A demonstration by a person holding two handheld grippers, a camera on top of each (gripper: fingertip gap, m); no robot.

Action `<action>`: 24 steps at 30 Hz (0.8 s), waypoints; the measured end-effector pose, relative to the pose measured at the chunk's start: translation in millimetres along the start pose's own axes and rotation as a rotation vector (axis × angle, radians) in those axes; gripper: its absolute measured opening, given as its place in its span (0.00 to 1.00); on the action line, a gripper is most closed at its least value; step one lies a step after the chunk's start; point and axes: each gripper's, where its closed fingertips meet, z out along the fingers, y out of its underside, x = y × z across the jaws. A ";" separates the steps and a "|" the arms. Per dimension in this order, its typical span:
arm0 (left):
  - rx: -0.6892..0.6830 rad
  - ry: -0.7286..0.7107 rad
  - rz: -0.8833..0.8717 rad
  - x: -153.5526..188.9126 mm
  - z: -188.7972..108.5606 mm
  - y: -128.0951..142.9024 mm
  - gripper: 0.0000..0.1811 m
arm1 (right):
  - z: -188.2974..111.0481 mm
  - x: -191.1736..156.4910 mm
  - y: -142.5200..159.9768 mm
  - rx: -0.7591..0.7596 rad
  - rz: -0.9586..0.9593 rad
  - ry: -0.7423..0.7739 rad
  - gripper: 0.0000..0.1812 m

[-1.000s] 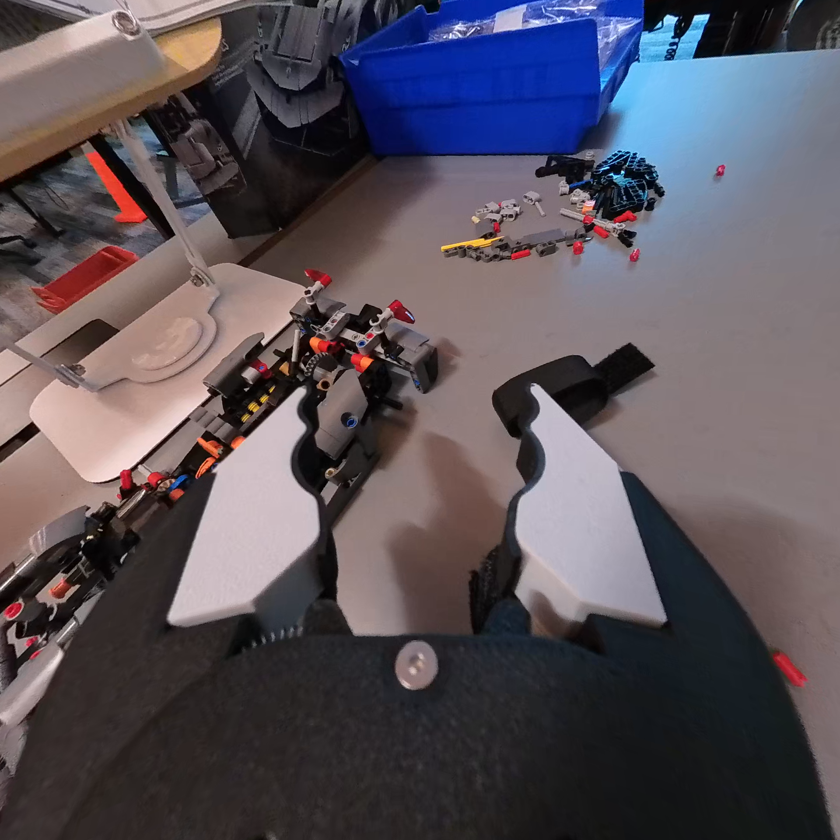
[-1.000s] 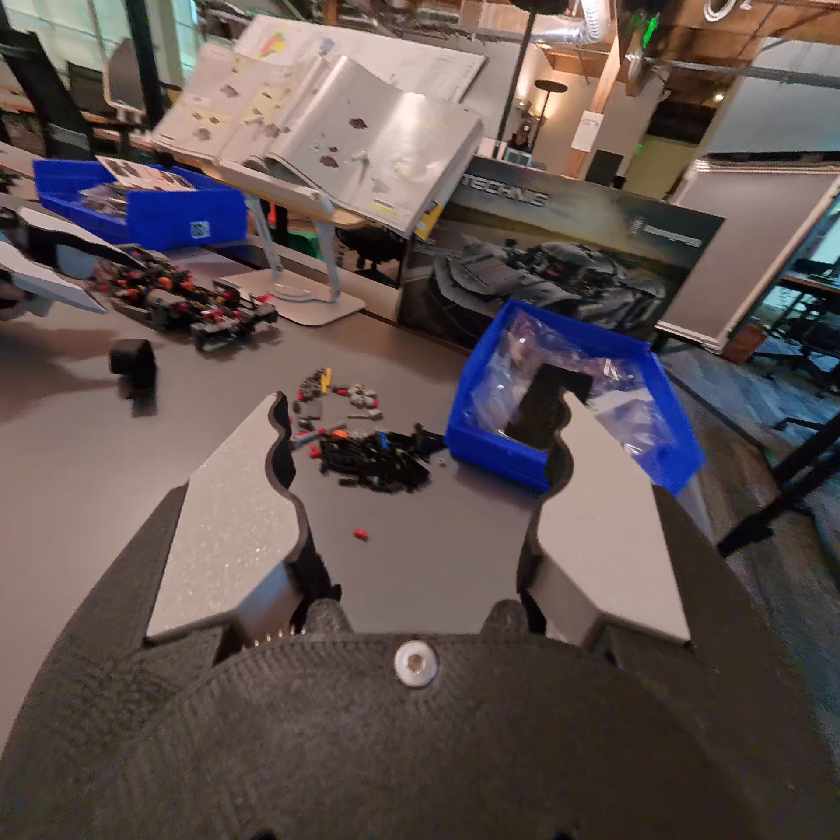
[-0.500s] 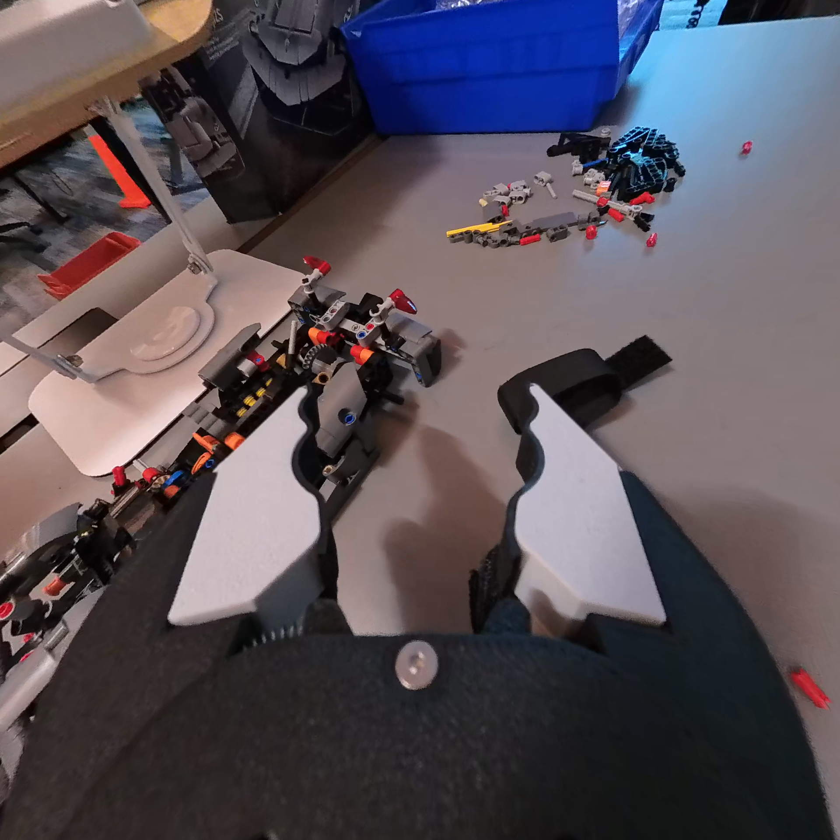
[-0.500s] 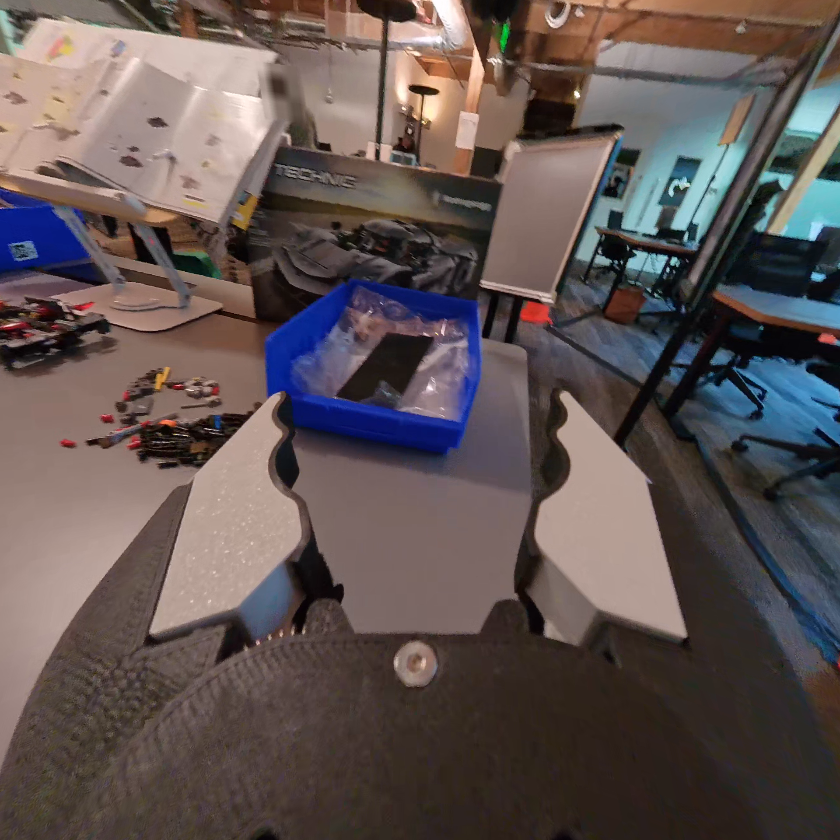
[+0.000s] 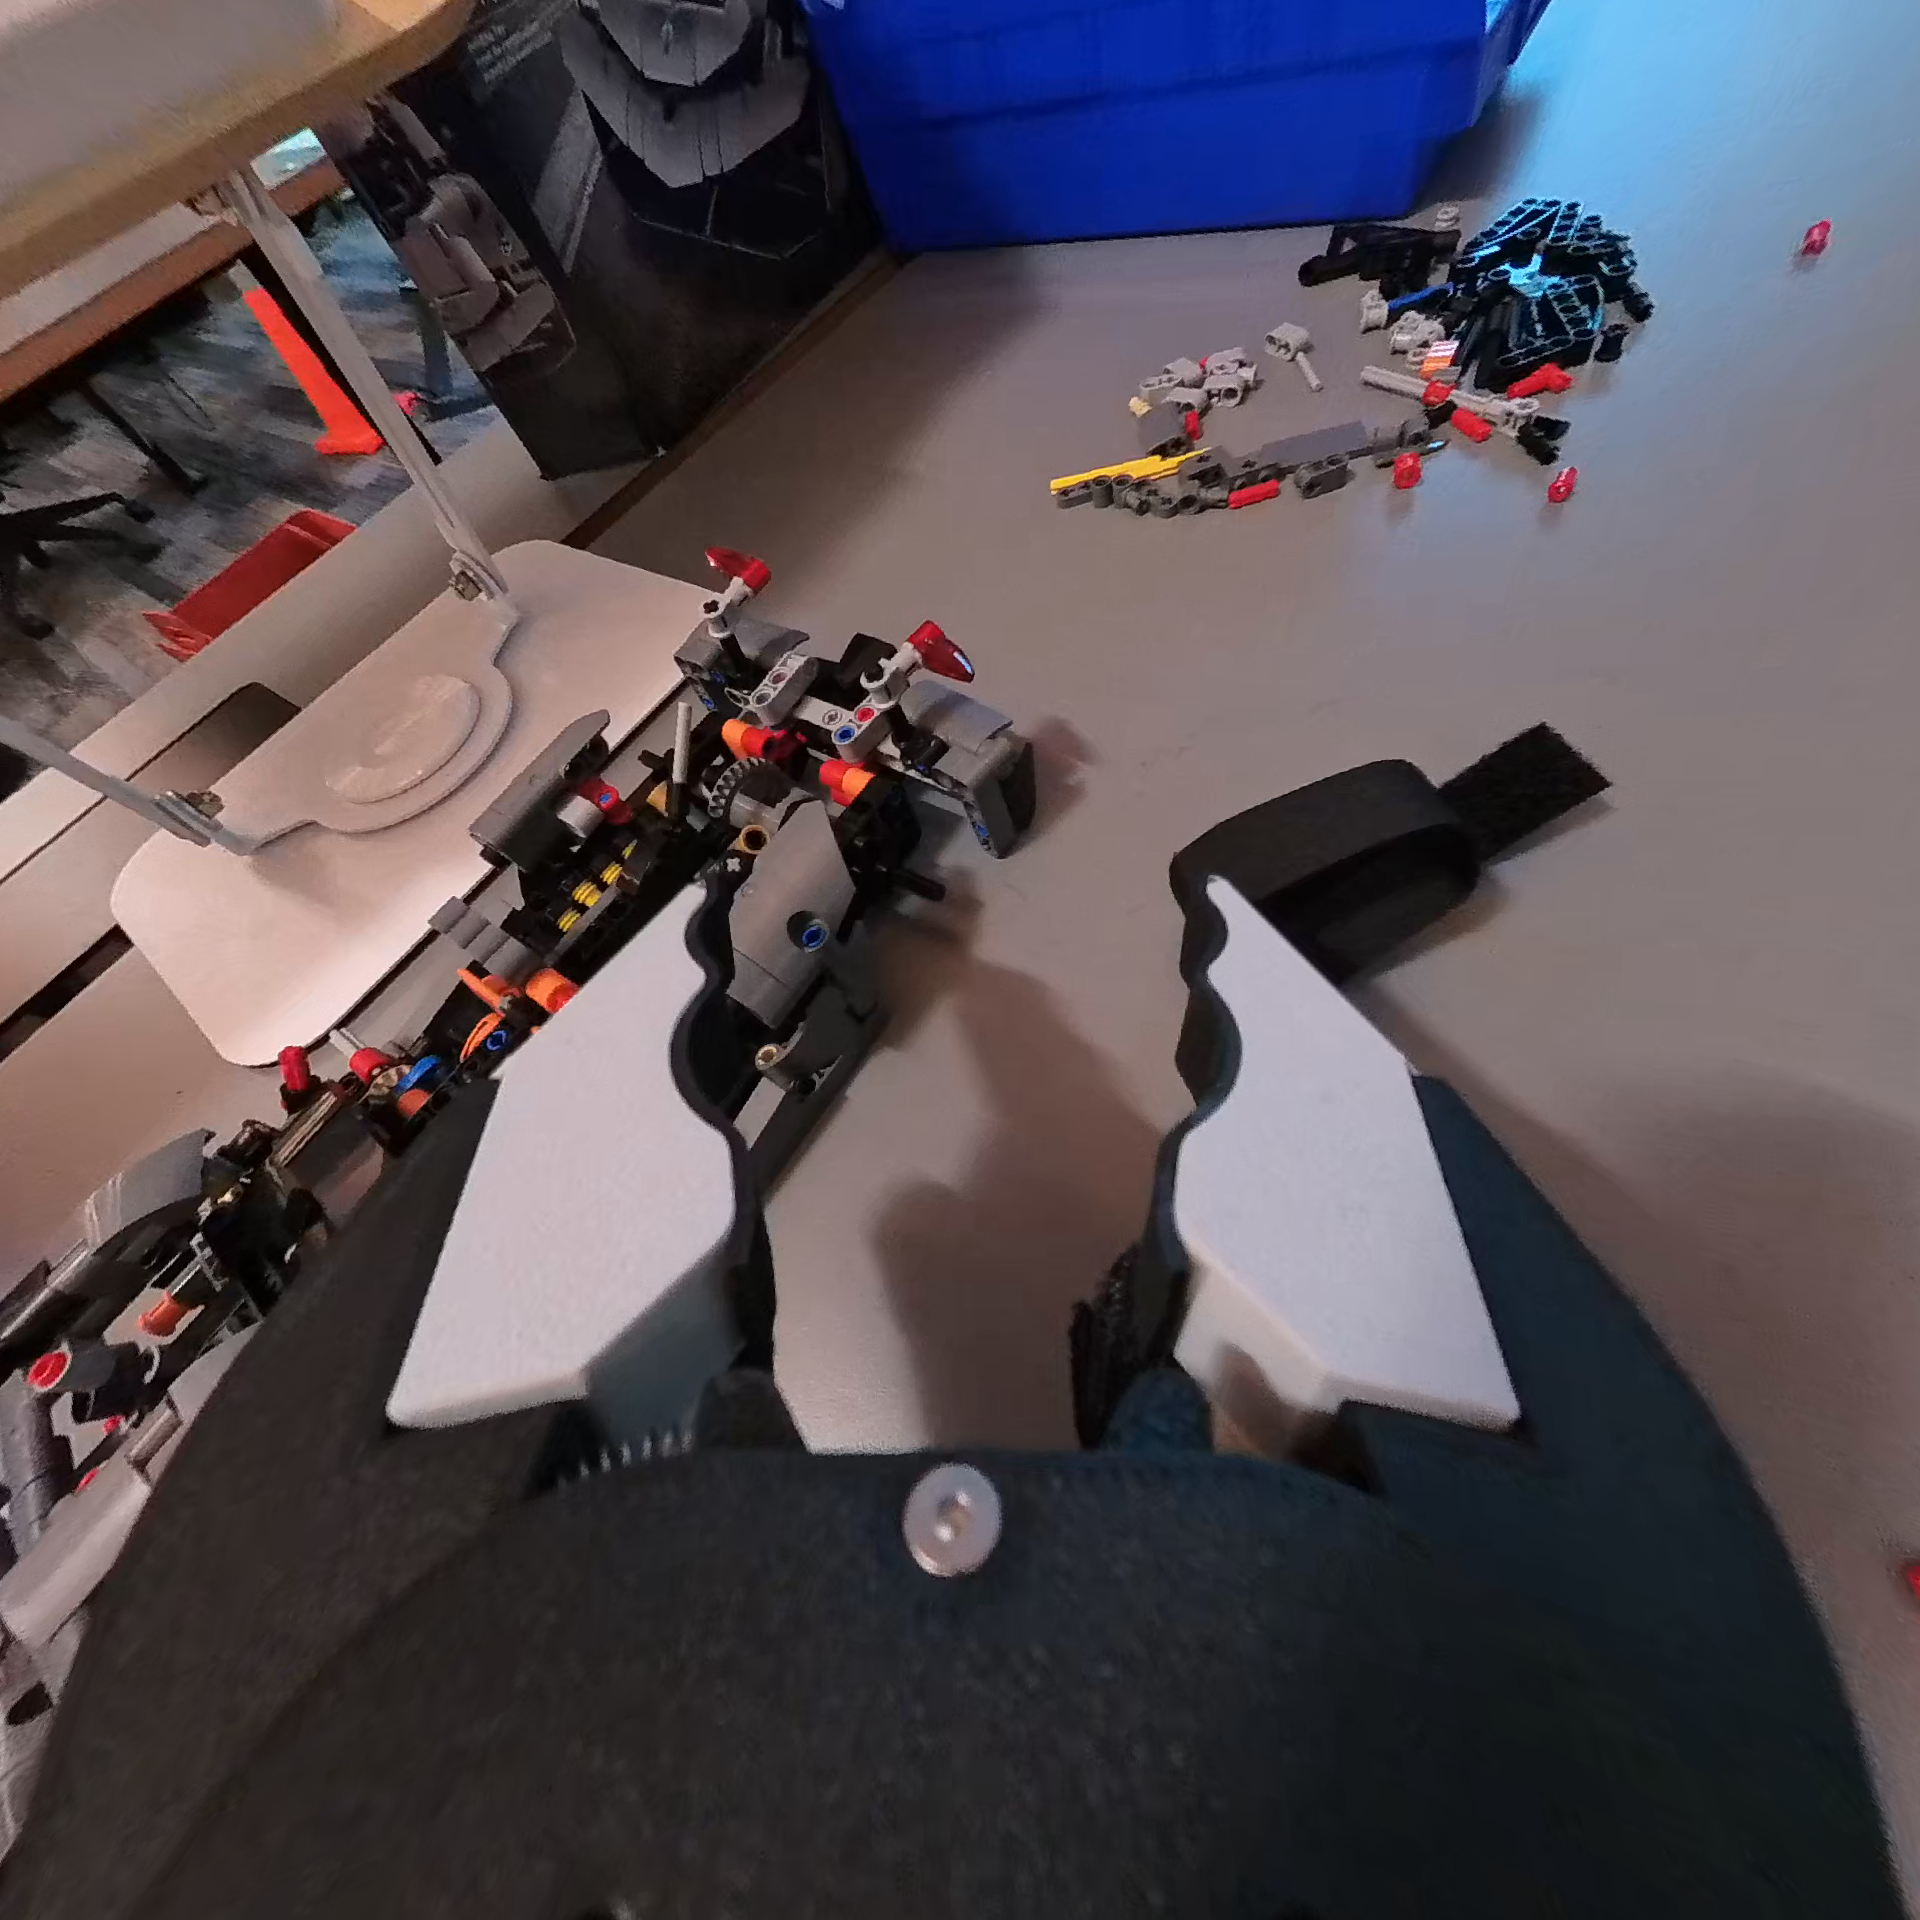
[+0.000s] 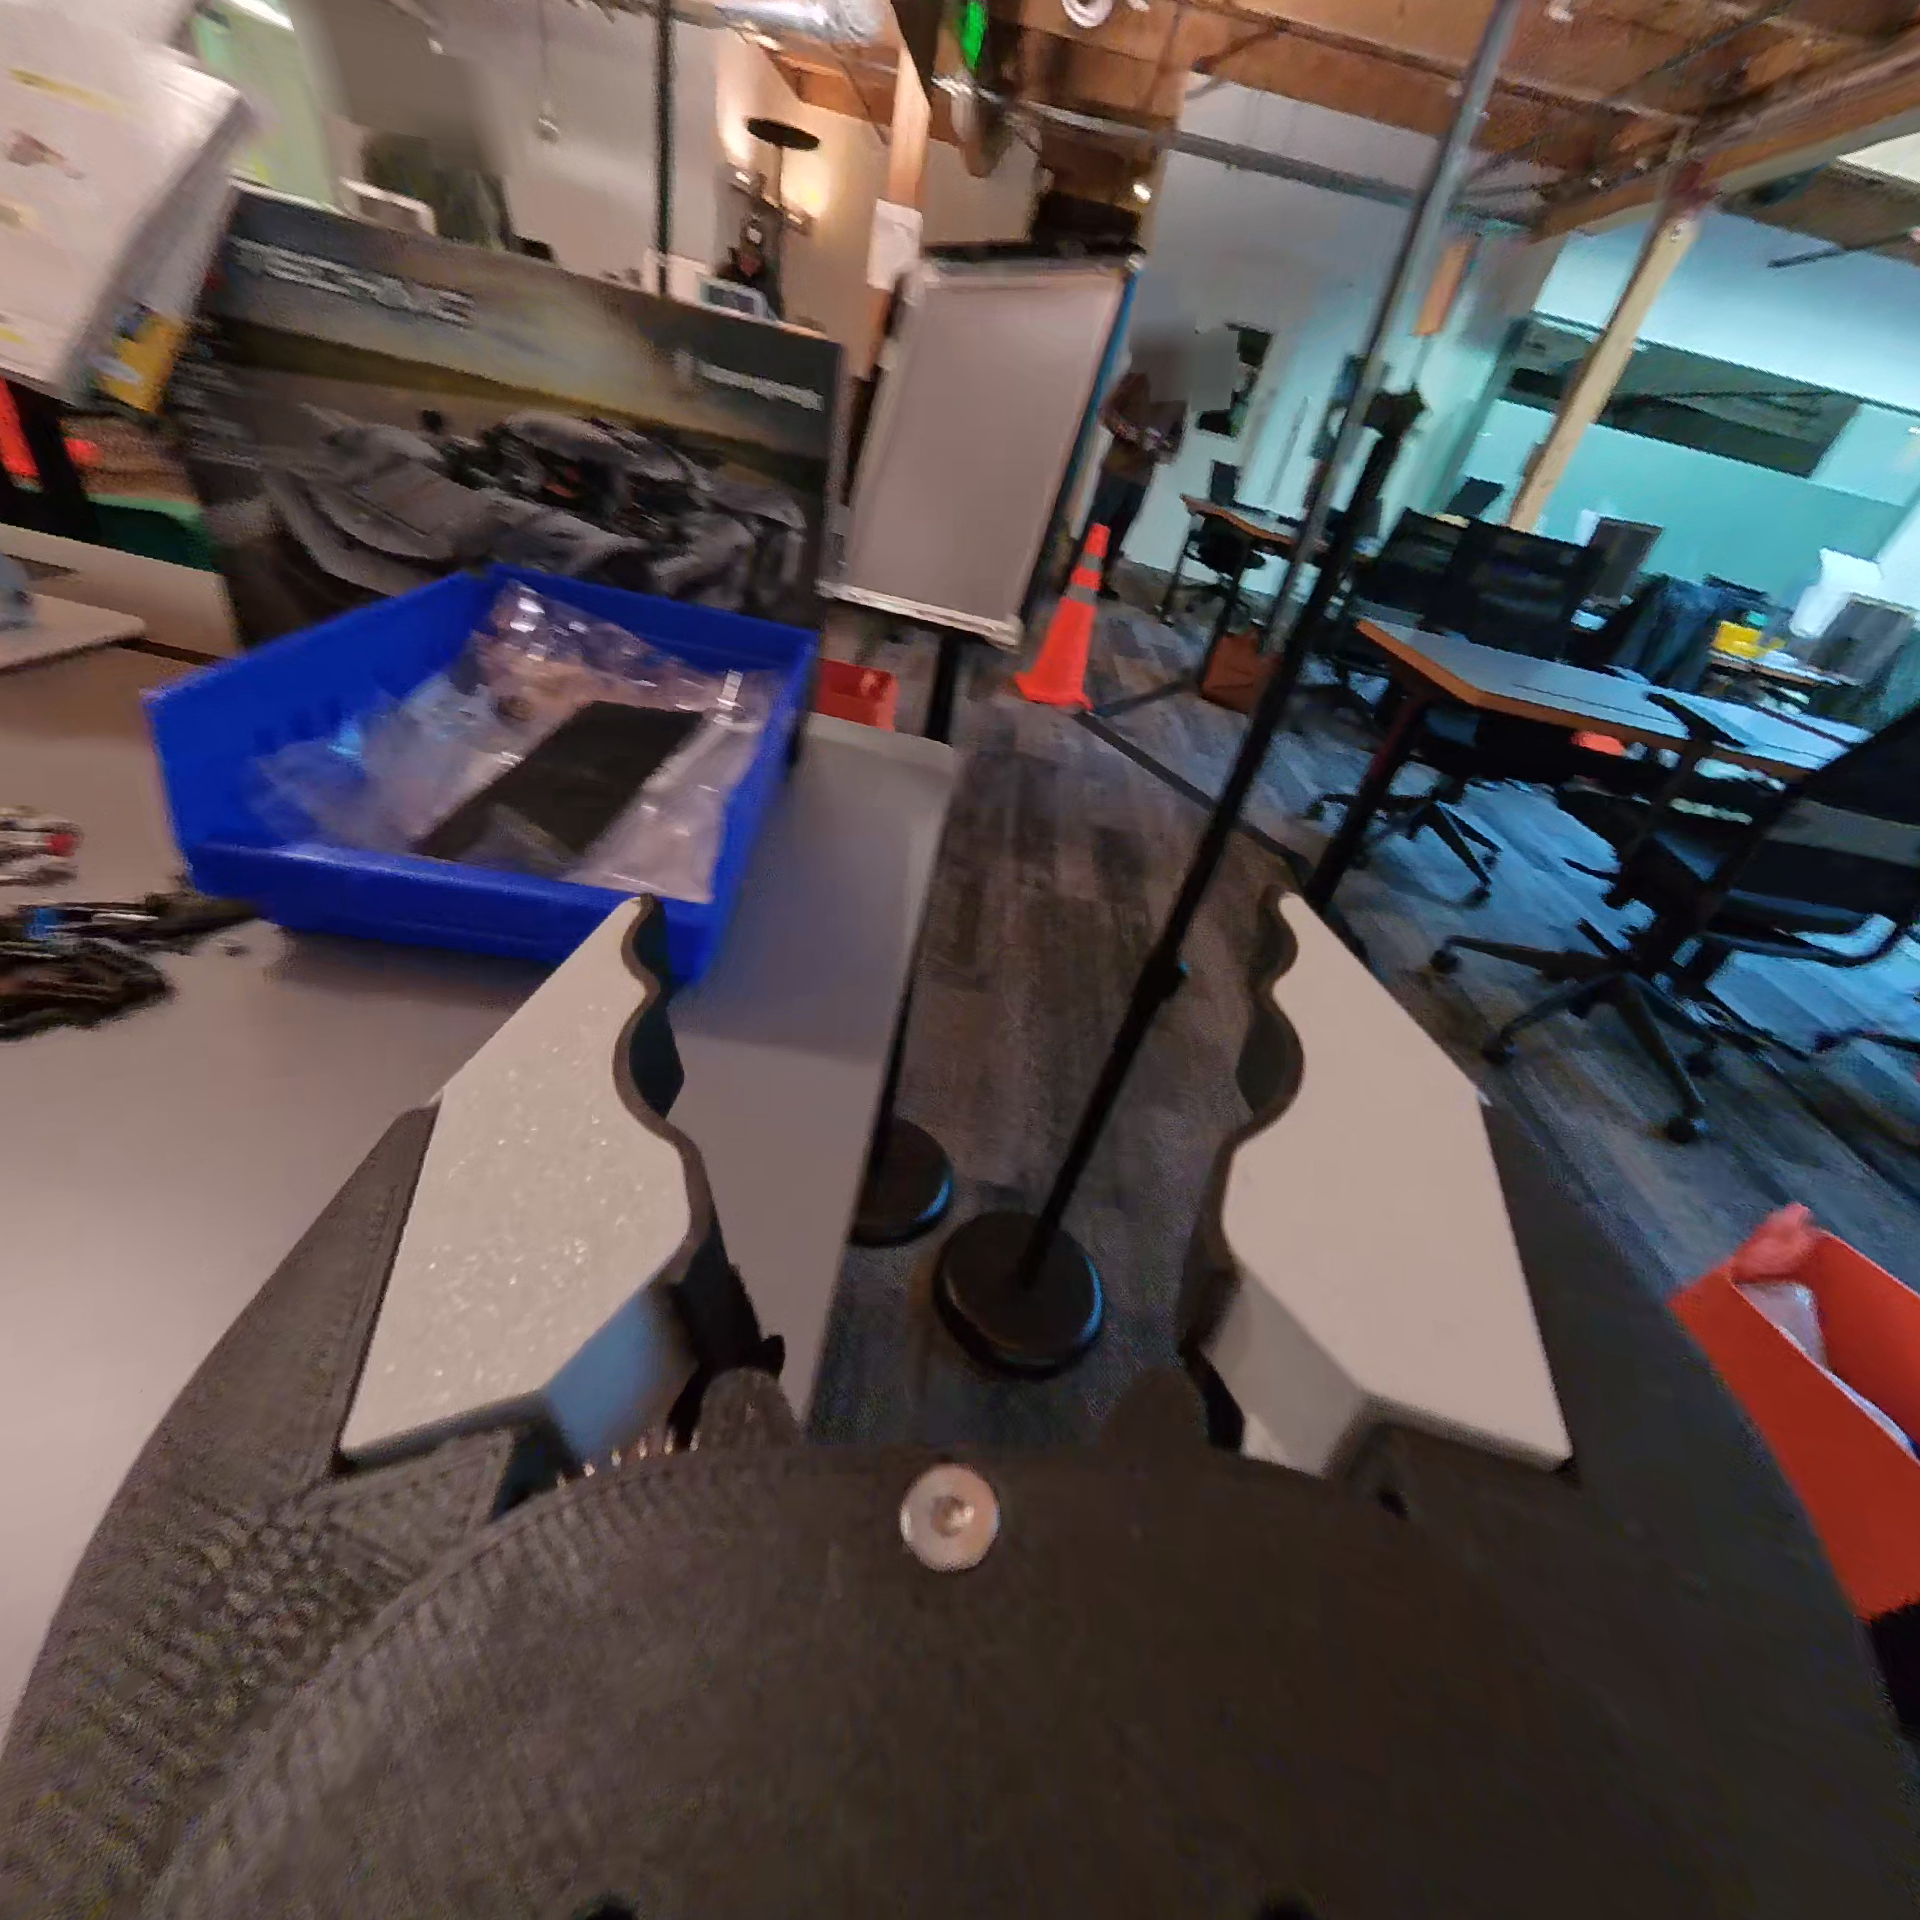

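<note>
My left gripper is open and empty, low over the grey table. Its left finger lies over the side of a long brick-built vehicle chassis in grey, black, red and orange. Its right finger is next to a black strap loop. A pile of loose black, grey, red and yellow parts lies farther off. My right gripper is open and empty, over the table's right end, pointing past the edge at the floor.
A blue bin with clear bags stands on the table, also in the left wrist view. A book stand's base plate sits left of the chassis. A dark printed box stands behind. Black pole stands, an orange cone and chairs are beyond the edge.
The right gripper has swung to the right, from facing the loose parts and bin to facing the table's end and the room. The left gripper has crept slightly forward; both stay open.
</note>
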 end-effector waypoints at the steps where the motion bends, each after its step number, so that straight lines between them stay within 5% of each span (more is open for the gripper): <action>1: -0.003 -0.002 0.002 -0.2 0.6 0.7 0.48 | -1.5 15.0 6.3 -0.010 0.010 0.029 0.61; 7: -0.012 -0.015 0.008 -2.4 1.6 3.4 0.48 | -17.5 87.0 43.4 -0.063 0.101 0.140 0.62; 17: -0.017 -0.012 0.026 -0.7 2.7 4.5 0.48 | -1.5 85.5 52.6 -0.105 0.047 0.101 0.62; 24: -0.038 -0.028 0.047 -1.0 5.6 8.1 0.47 | -6.5 135.5 66.7 -0.118 0.084 0.189 0.61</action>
